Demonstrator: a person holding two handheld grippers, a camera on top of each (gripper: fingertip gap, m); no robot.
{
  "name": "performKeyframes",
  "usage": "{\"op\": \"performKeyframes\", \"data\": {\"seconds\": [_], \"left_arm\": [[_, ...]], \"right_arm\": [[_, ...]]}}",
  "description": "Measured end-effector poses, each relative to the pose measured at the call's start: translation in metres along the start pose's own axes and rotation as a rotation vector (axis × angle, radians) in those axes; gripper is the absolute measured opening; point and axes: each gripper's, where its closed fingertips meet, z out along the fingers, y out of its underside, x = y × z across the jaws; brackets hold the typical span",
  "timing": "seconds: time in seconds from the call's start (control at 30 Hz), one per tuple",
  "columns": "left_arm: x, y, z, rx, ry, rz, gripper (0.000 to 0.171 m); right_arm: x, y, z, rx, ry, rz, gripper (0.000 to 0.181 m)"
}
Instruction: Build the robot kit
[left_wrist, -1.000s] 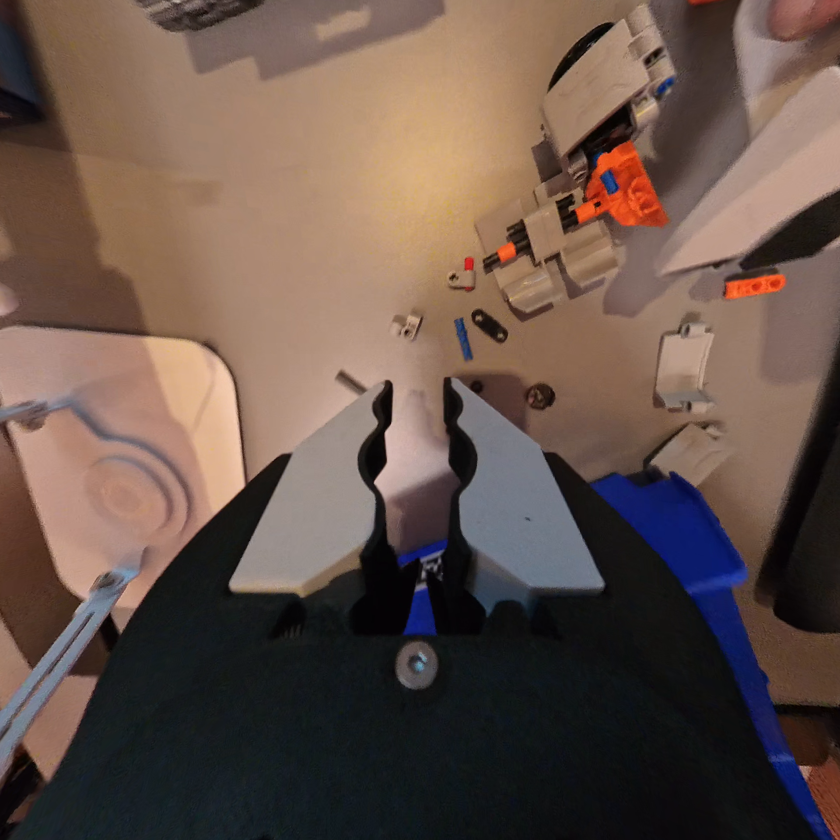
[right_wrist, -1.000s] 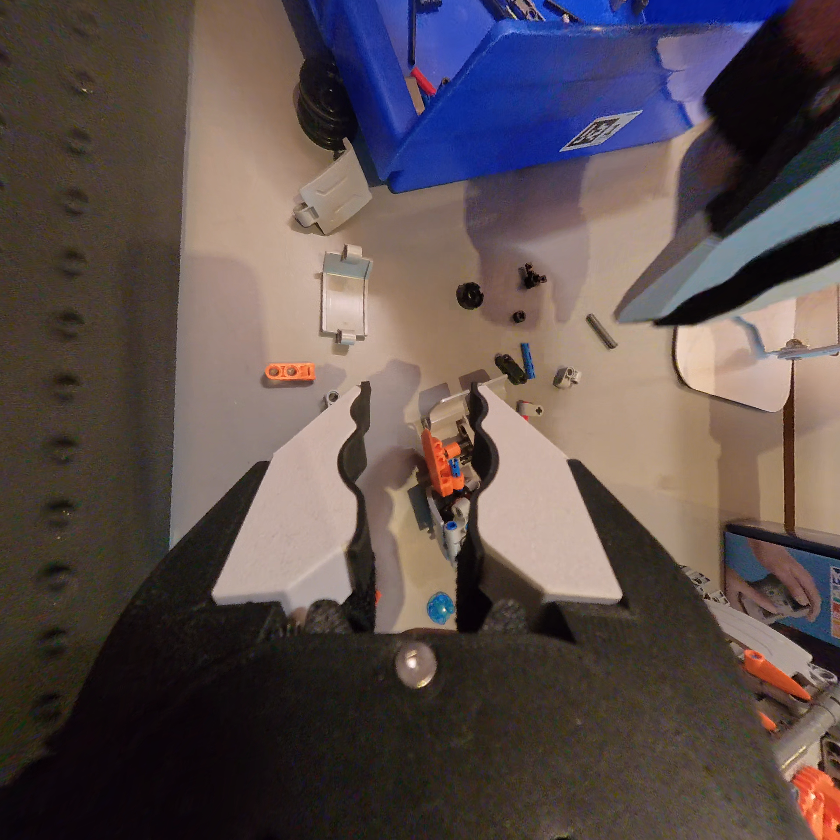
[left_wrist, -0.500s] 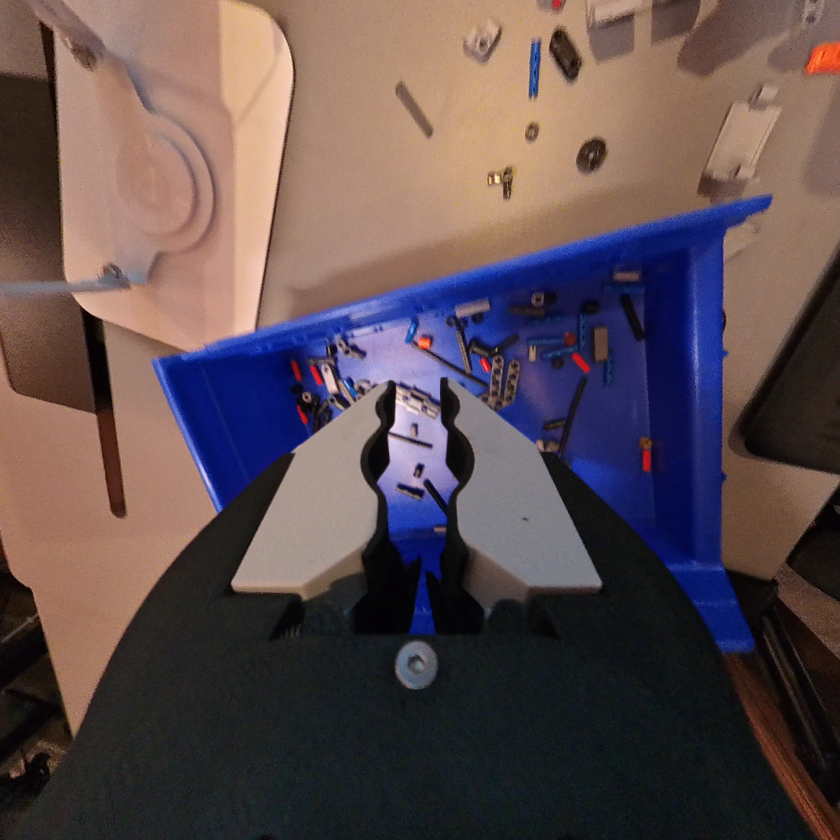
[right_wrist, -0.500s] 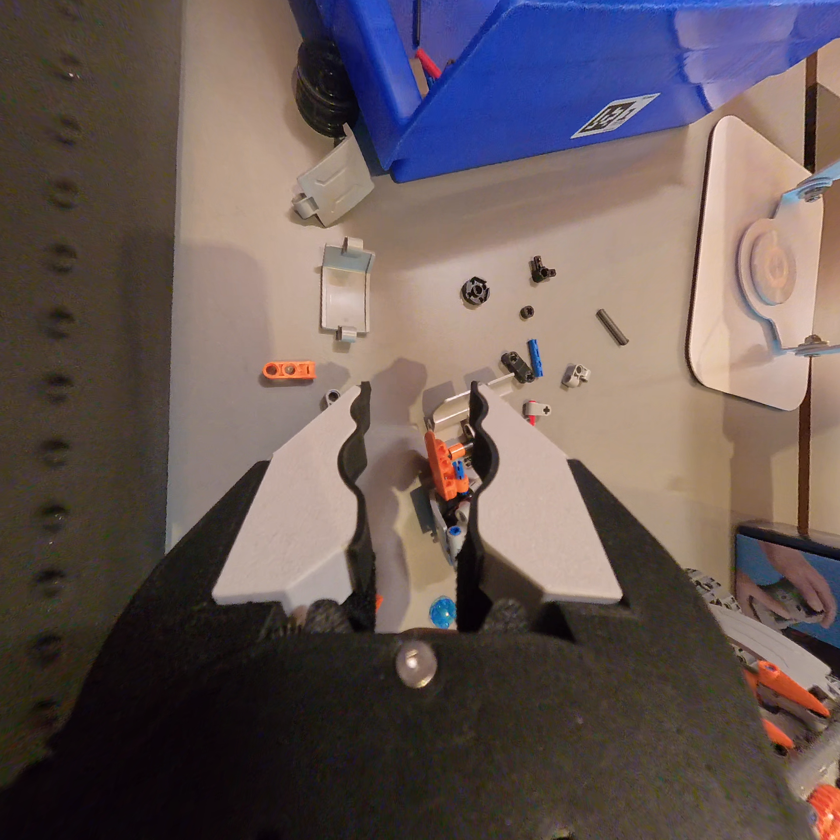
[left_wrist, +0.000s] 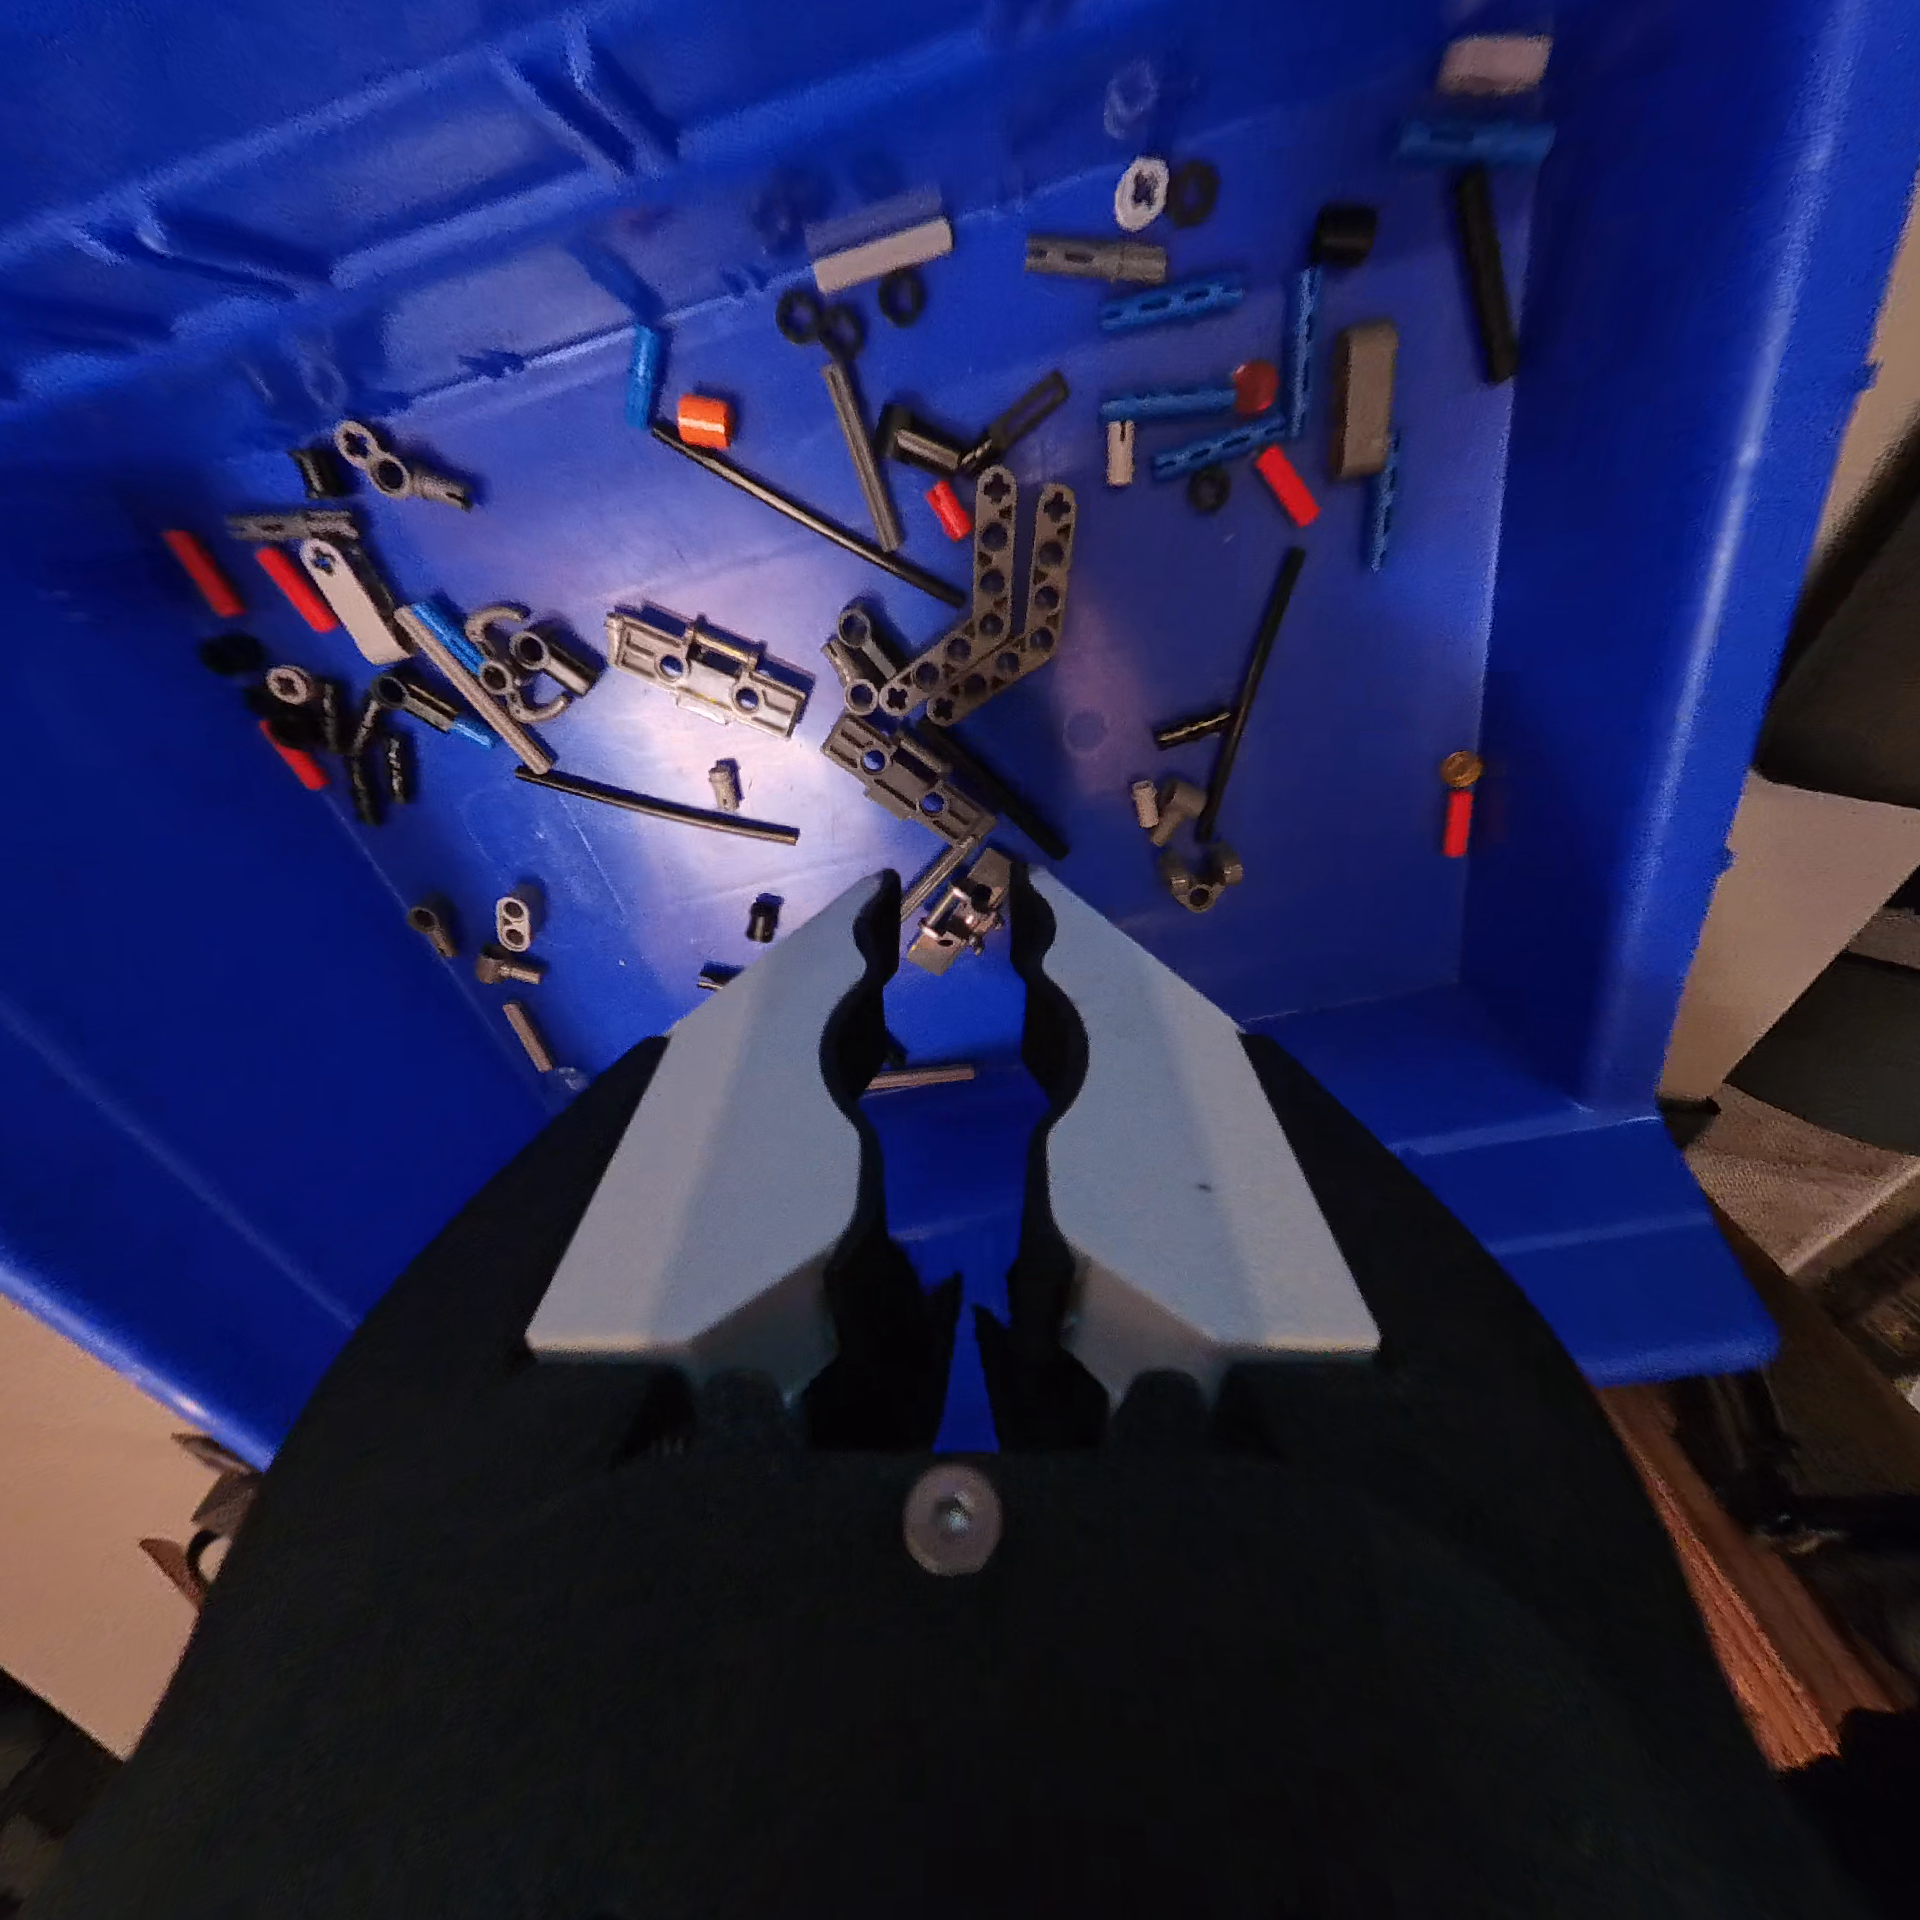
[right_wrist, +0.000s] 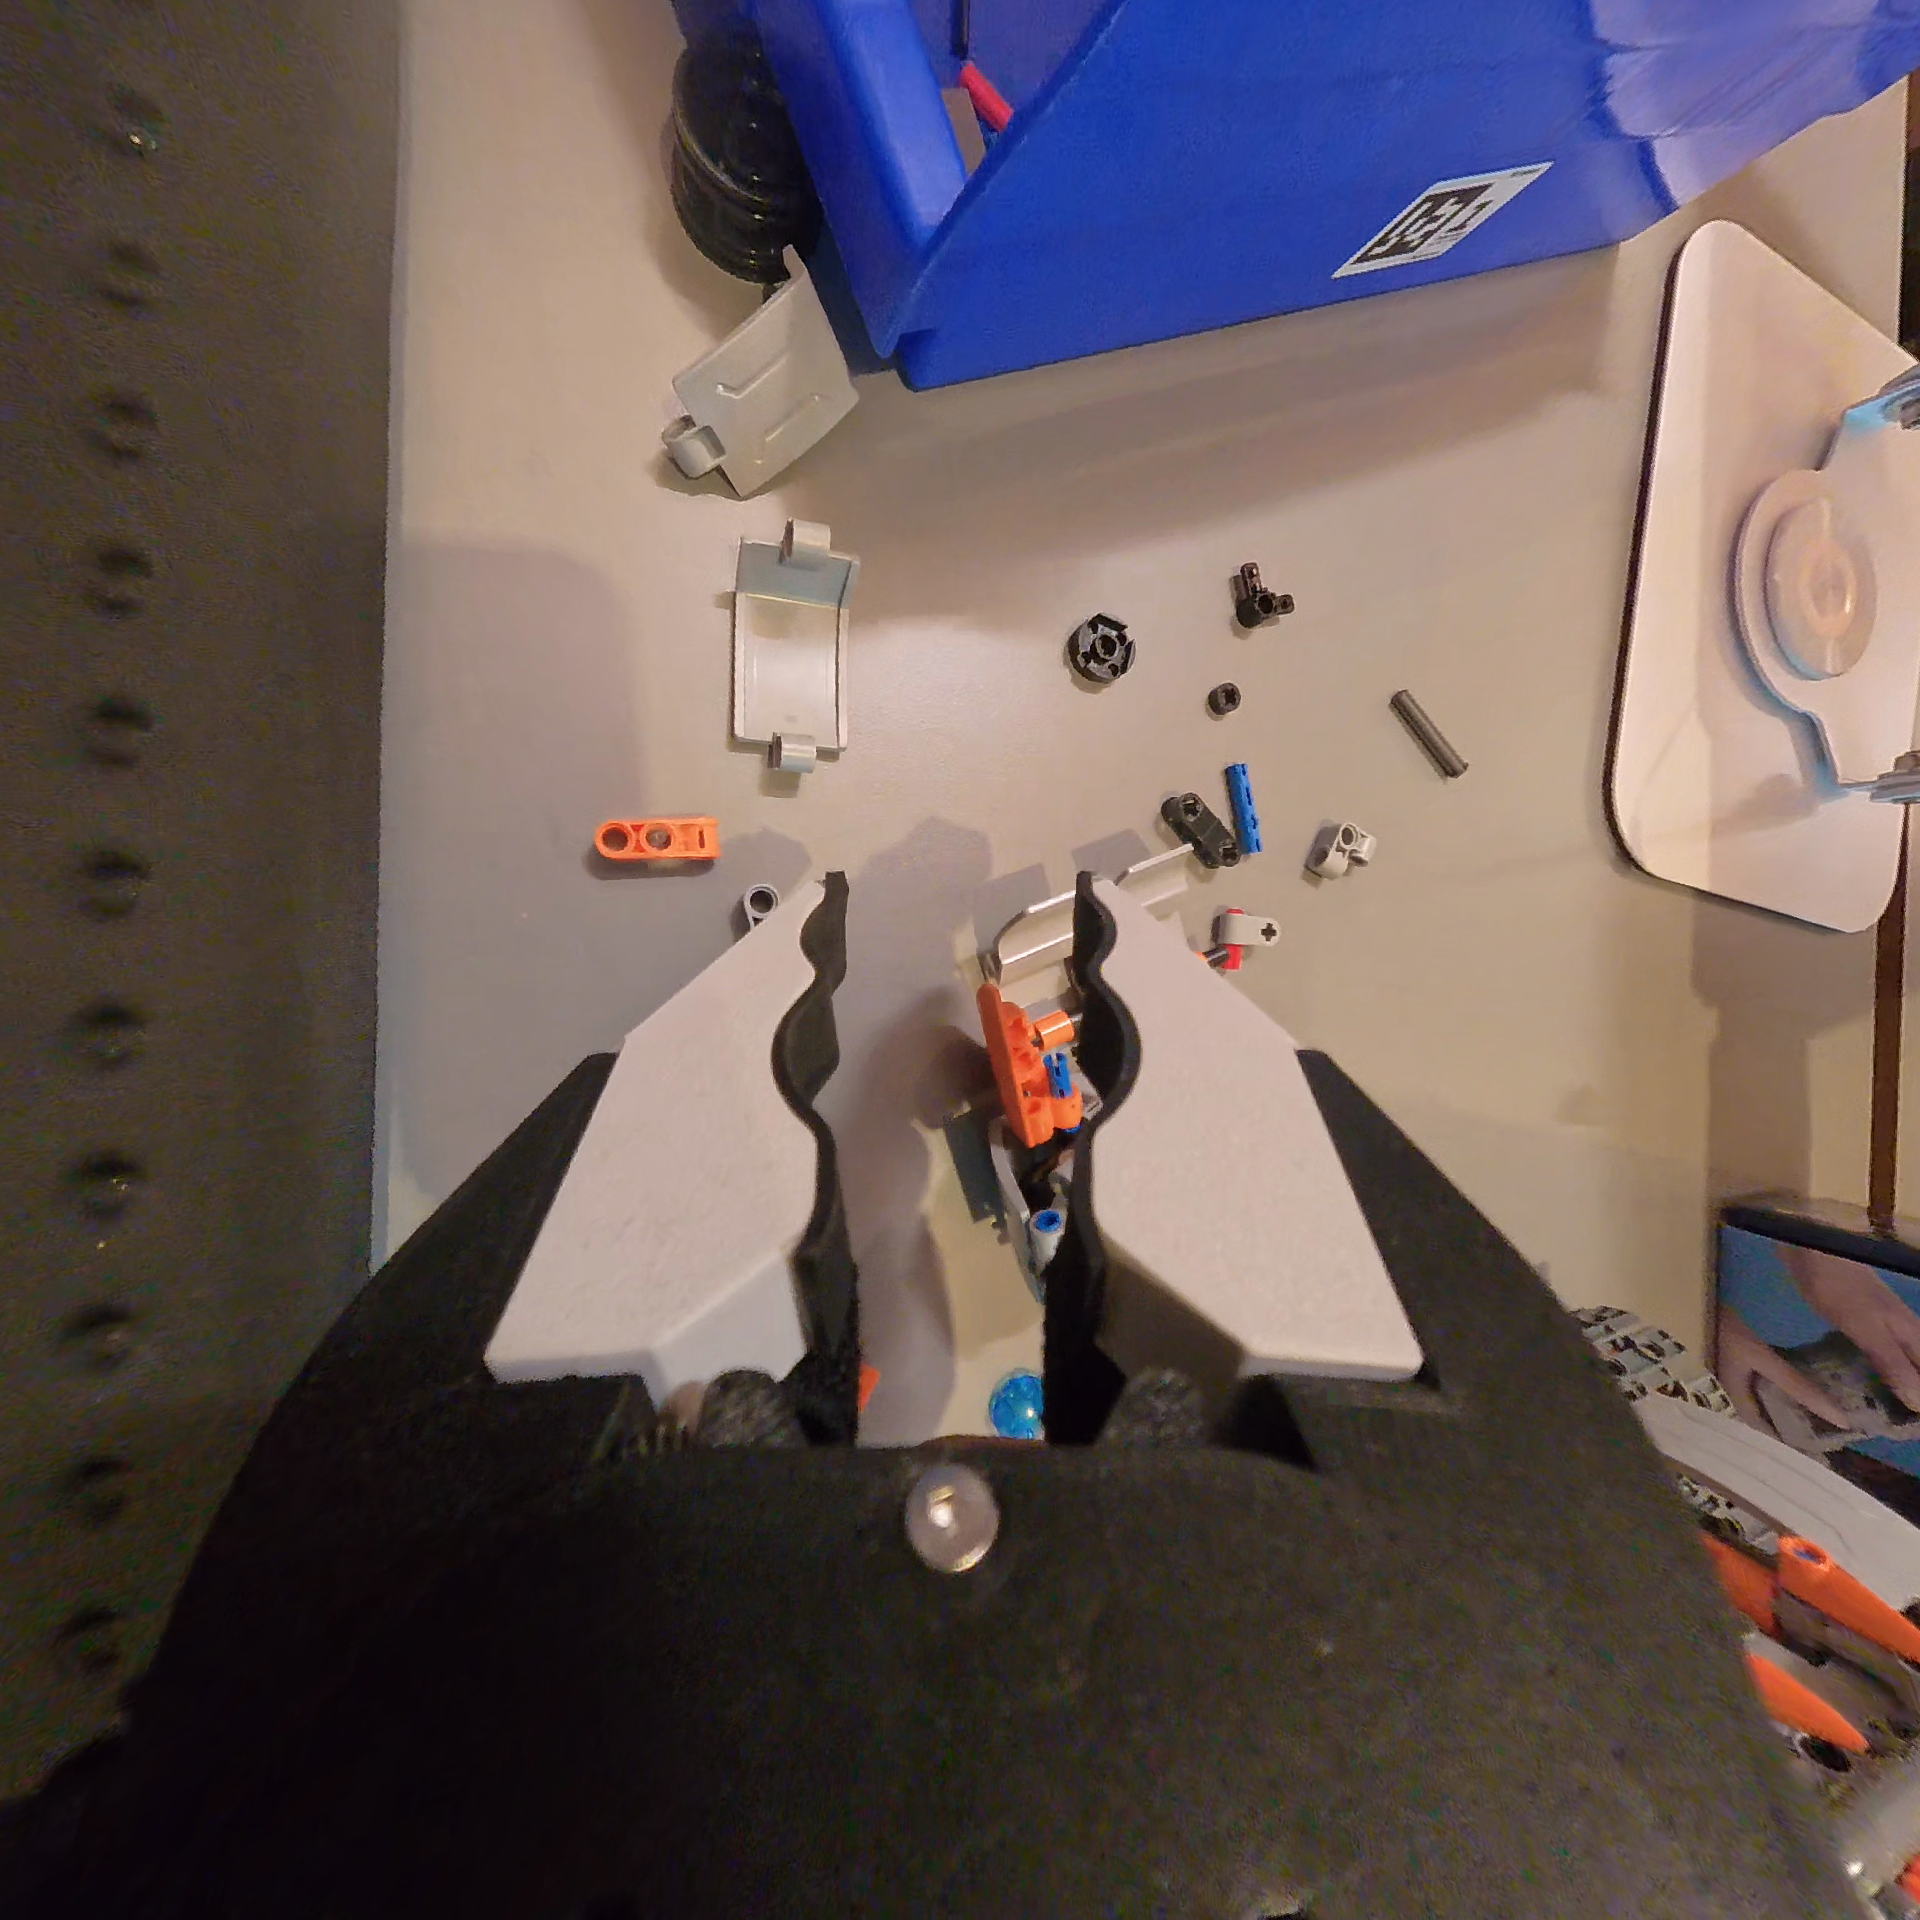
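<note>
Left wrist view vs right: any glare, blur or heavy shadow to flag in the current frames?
Left wrist view: a bright glare patch on the floor of the blue bin around the flat grey hinged piece; parts near the upper edge look soft; the open left gripper is sharp. Right wrist view: warm, even light, table parts crisp, soft shadows ahead of the open right gripper, lower right corner blurred.

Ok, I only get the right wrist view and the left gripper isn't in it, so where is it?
Observer: The left gripper points into the blue bin, tips over its floor.
Operator: Open or shut?
Observer: Open. A small grey part shows between the tips; I cannot tell if they touch it.
Operator: What else is in there?
Observer: Many loose parts, among them two grey angled beams and a long black axle.
</note>
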Motion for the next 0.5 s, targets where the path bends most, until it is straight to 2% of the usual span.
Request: {"op": "performKeyframes", "data": {"seconds": [0.13, 0.5], "left_arm": [[-0.002, 0.009, 0.014, -0.076, -0.016, 0.018, 0.021], [0.007, 0.011, 0.022, -0.125, -0.015, 0.043, 0.029]], "right_arm": [[0.0, 0.0, 0.0, 0.0, -0.002, 0.001, 0.041], [0.0, 0.0, -0.001, 0.003, 0.0, 0.0, 0.041]]}}
